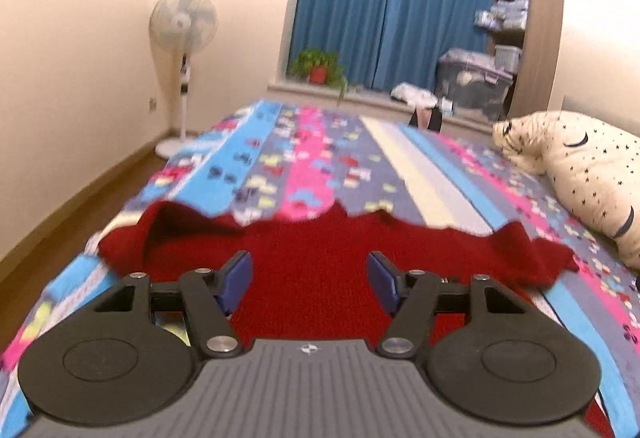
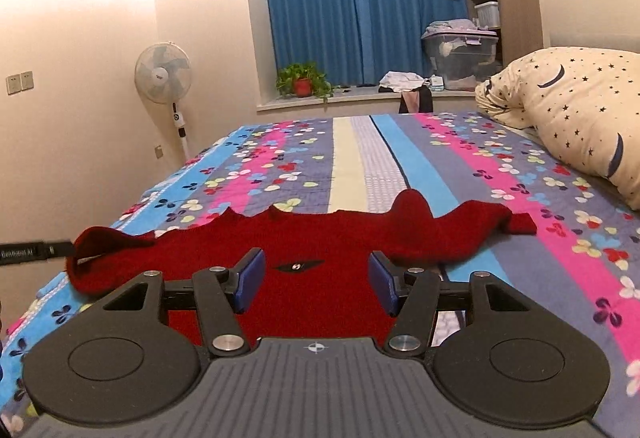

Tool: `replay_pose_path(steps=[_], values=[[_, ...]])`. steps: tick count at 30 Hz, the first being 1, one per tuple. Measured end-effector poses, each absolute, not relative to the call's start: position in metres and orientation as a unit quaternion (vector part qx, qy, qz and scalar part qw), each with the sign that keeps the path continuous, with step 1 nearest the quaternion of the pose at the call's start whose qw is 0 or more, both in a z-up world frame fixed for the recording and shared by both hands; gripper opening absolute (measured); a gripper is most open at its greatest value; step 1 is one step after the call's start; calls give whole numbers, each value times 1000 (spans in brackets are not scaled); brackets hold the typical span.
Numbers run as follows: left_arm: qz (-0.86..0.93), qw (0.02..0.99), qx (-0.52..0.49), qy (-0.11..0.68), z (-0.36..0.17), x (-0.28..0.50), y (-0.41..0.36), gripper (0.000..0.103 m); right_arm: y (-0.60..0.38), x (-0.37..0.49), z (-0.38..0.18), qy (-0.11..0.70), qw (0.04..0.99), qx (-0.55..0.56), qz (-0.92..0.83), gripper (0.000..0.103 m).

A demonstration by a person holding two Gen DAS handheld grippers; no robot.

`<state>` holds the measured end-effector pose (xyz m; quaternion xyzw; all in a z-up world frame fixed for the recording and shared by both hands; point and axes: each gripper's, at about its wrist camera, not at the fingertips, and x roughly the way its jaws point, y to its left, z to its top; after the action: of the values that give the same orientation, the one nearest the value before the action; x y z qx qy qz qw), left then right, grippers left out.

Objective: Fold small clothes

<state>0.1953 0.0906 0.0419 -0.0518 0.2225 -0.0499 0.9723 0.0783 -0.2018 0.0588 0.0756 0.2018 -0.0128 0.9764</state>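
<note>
Lying flat on the striped bedspread, the red sweater spreads just ahead of and beneath both sets of fingers. Left gripper and right gripper hang released, nothing between their blue pads. One sleeve bunches beyond the right fingers; pinching there would likely catch doubled layers or the bedspread, skewing the fold.

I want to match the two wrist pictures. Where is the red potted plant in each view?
Left wrist: potted plant on the windowsill, upper centre, left of the blue curtain's foot.
Right wrist: potted plant on the windowsill, centre-left.
Shared landmark: the standing fan, left of the plant in both.
</note>
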Motion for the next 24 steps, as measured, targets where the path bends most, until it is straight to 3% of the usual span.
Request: replay_pose_path(steps=[9, 12, 14, 15, 16, 18, 19, 21, 22, 23, 24], values=[[-44, 956, -50, 287, 22, 276, 86, 70, -181, 177, 53, 220, 973, 73, -13, 63], [-32, 953, -49, 298, 11, 302, 93, 54, -170, 210, 55, 218, 972, 83, -1, 63], [-22, 950, -64, 304, 3, 325, 102, 31, -160, 235, 54, 218, 973, 77, 13, 63], [-17, 948, -75, 308, -1, 334, 108, 25, -154, 246, 52, 219, 973, 72, 21, 63], [-8, 946, -84, 312, -6, 346, 115, 19, -152, 255, 49, 220, 973, 69, 30, 63], [11, 946, -93, 309, -13, 359, 126, 19, -144, 271, 39, 224, 971, 66, 44, 63], [19, 946, -98, 307, -17, 366, 133, 19, -140, 276, 32, 227, 970, 68, 51, 60], [40, 943, -121, 306, -26, 382, 150, 19, -134, 284, 14, 239, 966, 77, 60, 43], [50, 941, -135, 306, -29, 387, 158, 19, -130, 287, 5, 253, 962, 79, 62, 19], [63, 938, -151, 305, -32, 394, 167, 22, -125, 291, -4, 269, 957, 83, 67, 7], [74, 936, -163, 305, -35, 401, 176, 23, -121, 292, -12, 277, 954, 83, 76, 6]])
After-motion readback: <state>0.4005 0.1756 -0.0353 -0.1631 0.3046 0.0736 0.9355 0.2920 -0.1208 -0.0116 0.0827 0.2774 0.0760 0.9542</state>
